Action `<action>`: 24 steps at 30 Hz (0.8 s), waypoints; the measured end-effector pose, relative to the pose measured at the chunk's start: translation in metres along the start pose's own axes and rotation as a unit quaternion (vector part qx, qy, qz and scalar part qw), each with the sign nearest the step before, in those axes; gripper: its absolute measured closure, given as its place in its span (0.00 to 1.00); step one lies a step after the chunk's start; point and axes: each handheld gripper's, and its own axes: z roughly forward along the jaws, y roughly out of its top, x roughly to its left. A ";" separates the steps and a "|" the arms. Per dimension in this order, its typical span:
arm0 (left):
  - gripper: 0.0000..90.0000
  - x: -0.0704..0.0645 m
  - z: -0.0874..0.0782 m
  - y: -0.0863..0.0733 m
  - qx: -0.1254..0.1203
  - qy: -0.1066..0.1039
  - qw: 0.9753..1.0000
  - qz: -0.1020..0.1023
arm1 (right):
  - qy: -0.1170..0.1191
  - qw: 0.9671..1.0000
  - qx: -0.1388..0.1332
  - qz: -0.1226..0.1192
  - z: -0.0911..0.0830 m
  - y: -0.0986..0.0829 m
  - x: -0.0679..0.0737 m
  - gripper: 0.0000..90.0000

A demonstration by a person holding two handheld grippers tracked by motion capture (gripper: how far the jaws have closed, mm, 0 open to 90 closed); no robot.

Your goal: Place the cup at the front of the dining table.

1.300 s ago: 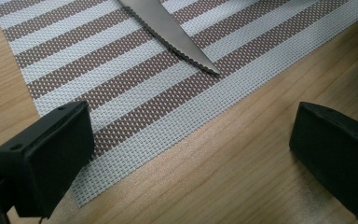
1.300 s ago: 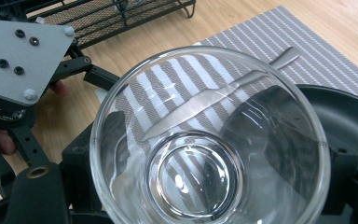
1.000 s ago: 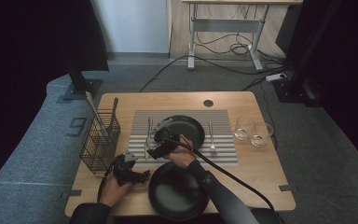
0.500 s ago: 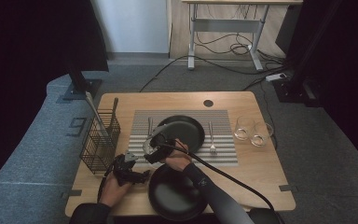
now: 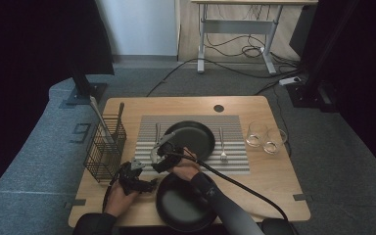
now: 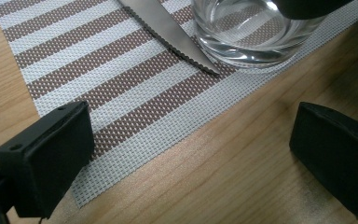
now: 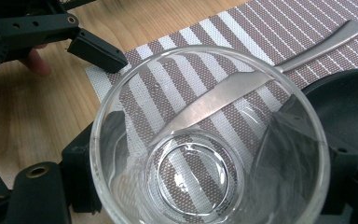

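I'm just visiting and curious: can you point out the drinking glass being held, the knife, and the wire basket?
drinking glass (image 7: 209,140), right gripper view, on its clear inner wall.
knife (image 6: 168,32), left gripper view, on the serrated blade.
wire basket (image 5: 105,149), high view, on its front mesh wall.

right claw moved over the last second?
Yes. The right claw, shut on the clear drinking glass, slid left off the black round plate, toward the striped placemat's left edge.

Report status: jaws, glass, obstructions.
Right gripper shut on glass, low over placemat. Left gripper open, idle beside. Knife lies under the glass.
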 end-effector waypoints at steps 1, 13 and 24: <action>0.00 0.000 0.000 0.000 0.001 0.000 1.000 0.000 | 0.001 1.000 0.000 0.000 0.000 0.000 0.000 0.21; 0.00 0.000 0.000 0.000 0.000 0.000 1.000 0.000 | 0.016 1.000 0.013 -0.008 -0.001 -0.002 -0.004 0.20; 0.00 0.000 0.000 0.000 0.000 0.000 1.000 0.000 | 0.009 1.000 0.013 -0.019 -0.001 -0.003 0.000 0.08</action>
